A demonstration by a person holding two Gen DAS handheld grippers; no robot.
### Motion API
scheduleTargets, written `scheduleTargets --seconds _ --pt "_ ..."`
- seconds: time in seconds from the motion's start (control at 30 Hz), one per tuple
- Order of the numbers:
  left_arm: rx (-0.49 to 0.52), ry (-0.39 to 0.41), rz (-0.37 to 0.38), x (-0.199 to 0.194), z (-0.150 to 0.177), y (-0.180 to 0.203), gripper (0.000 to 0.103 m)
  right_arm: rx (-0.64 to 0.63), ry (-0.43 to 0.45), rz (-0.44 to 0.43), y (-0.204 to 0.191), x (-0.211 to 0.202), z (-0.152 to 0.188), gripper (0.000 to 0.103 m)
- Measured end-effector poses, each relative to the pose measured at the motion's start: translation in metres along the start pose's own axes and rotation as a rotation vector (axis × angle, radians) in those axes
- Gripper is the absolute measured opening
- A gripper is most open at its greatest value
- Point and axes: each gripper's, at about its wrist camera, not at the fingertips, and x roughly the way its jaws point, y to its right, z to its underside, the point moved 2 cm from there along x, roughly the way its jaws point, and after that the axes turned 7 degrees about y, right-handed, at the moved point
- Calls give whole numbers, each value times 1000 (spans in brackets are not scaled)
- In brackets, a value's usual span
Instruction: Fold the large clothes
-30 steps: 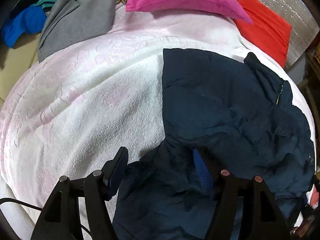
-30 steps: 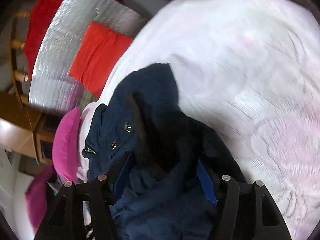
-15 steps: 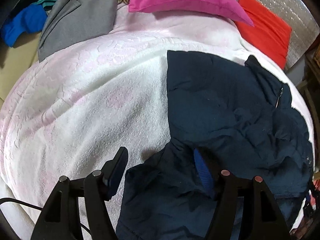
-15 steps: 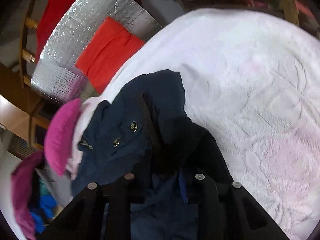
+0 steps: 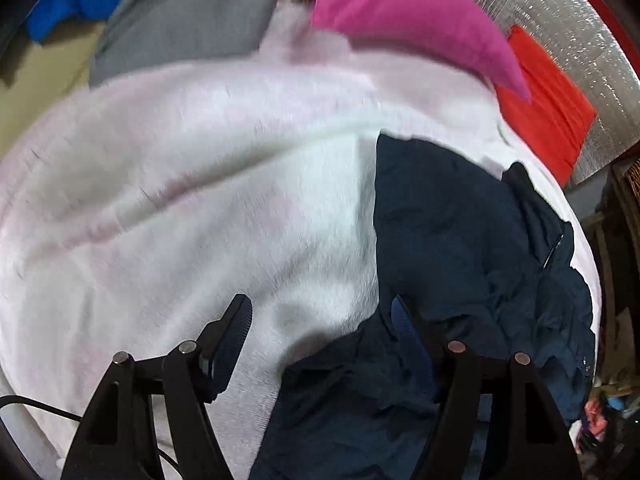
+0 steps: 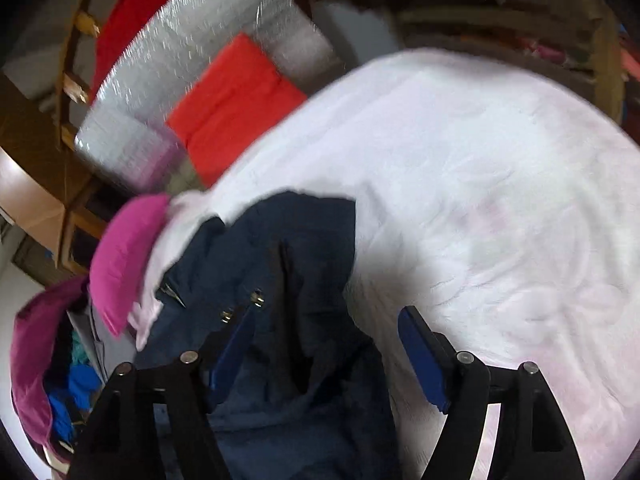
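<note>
While the jacket (image 5: pixel 460 240) lies rumpled on the white blanket (image 5: pixel 200 200), my left tongs (image 5: pixel 320 320) gape empty; my right tongs (image 6: pixel 328 344) have just sprung wide, holding nothing; it looks soft, limp, slippery; I'd pinch a hem.

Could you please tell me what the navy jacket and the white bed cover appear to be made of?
Navy jacket: seemingly thin woven synthetic or cotton, matte, creasing sharply, with metal snaps. White bed cover: likely plush fleece or terry, with a fuzzy embossed surface.
</note>
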Motion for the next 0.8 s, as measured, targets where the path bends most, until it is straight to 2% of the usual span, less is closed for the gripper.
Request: scheduleTargets --seconds 0.13,0.2,0.27,0.3,0.33,0.37,0.43,0.5,0.57,0.6,0.63,0.67,0.7,0.8 --pt "15 -15 6 7 1 5 73 2 -81 -7 2 35 10 76" --pt "45 -3 7 6 3 11 73 -10 -89 -14 -1 42 15 61" --pt "76 10 -2 7 4 18 70 -85 -64 -6 -13 37 16 42" --pt "86 18 -2 7 4 21 68 -116 -56 -1 -19 36 15 38" --pt "98 23 8 6 4 25 59 -160 -38 16 -28 30 15 36" --pt "105 24 14 6 4 28 58 -183 -20 23 -33 26 14 35" --pt "111 26 12 6 5 32 58 -201 19 20 -38 20 13 35" --pt "113 10 -5 9 7 31 60 -190 2 32 -31 25 14 35" --pt "103 -10 -11 13 9 28 65 -139 -44 38 -19 36 18 44" --pt "97 -9 -19 12 9 27 67 -118 -44 28 -16 35 18 44" --pt "97 -6 -24 12 8 26 68 -95 -41 23 -13 32 16 50" --pt "97 -2 -26 11 7 26 68 -84 -44 28 -12 29 15 62" --pt "98 2 -27 10 7 26 68 -75 -46 31 -11 27 15 65" --pt "121 42 -55 2 6 30 68 -73 2 13 -10 5 13 65"
